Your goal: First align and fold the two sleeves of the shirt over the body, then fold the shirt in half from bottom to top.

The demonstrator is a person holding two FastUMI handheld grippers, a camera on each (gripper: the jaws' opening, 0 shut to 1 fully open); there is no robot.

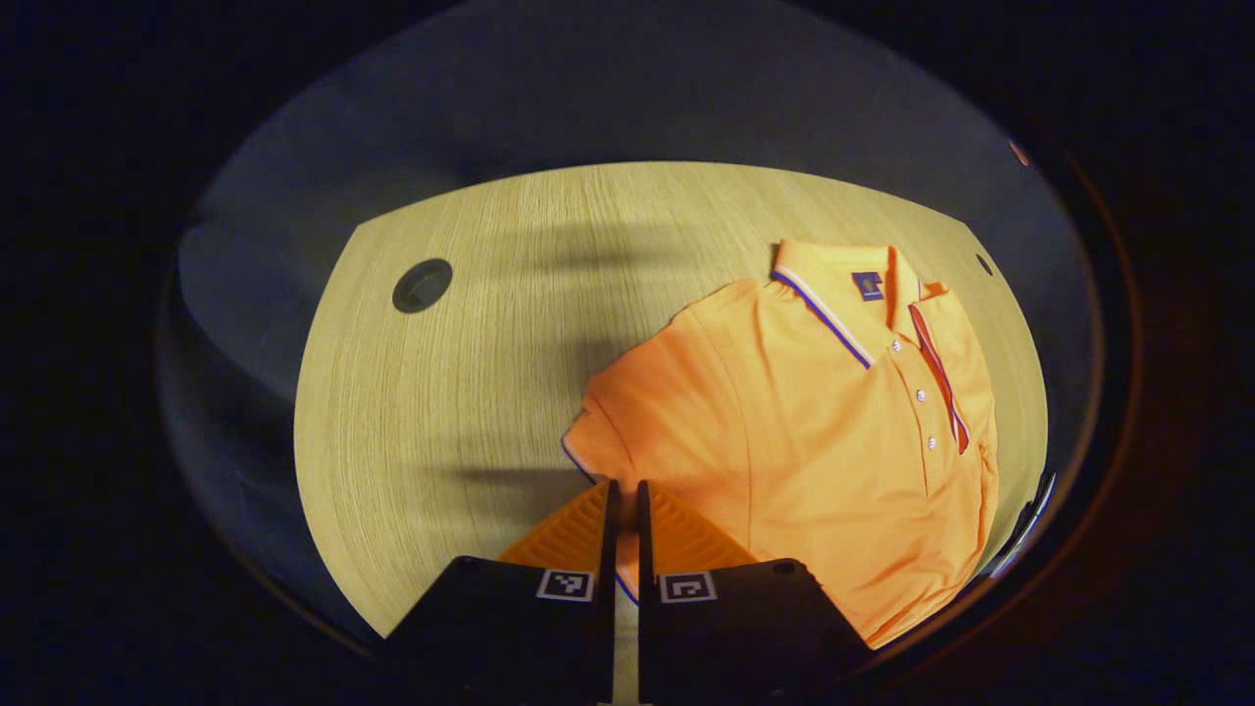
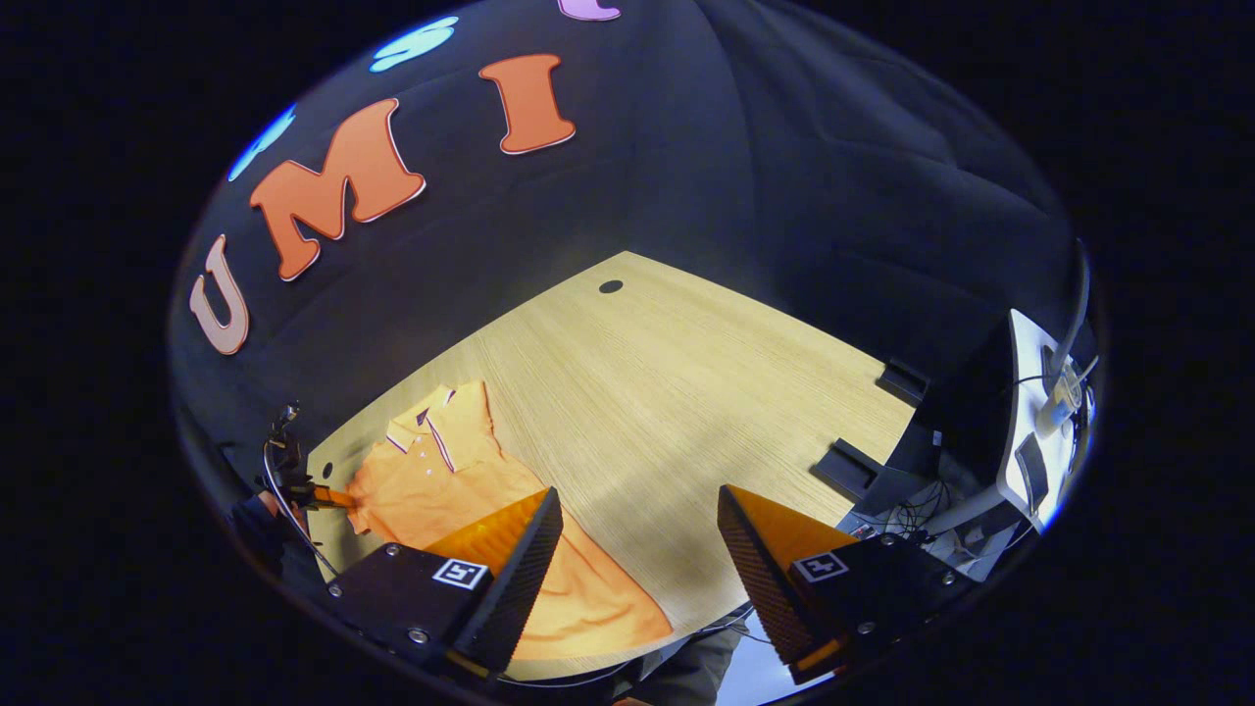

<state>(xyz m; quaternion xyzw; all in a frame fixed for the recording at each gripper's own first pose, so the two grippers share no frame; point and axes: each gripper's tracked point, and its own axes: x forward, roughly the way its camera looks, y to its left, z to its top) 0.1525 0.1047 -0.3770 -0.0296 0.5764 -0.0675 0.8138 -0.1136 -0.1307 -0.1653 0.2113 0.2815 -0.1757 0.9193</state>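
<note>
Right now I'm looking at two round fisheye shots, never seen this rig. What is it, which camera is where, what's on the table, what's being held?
There is no robot arm. A person holds a two-finger gripper in each hand, and a fisheye camera rides on each, looking forward along its fingers.

In the left gripper view, the left gripper has its fingers nearly together at the hem of a sleeve of the orange short-sleeved polo shirt. It seems to pinch that sleeve edge, though the contact itself is hard to confirm.

In the right gripper view, the right gripper is wide open, holds nothing and hangs above the light wooden table. The same shirt lies flat at the left, with the other gripper at its far sleeve.
</note>
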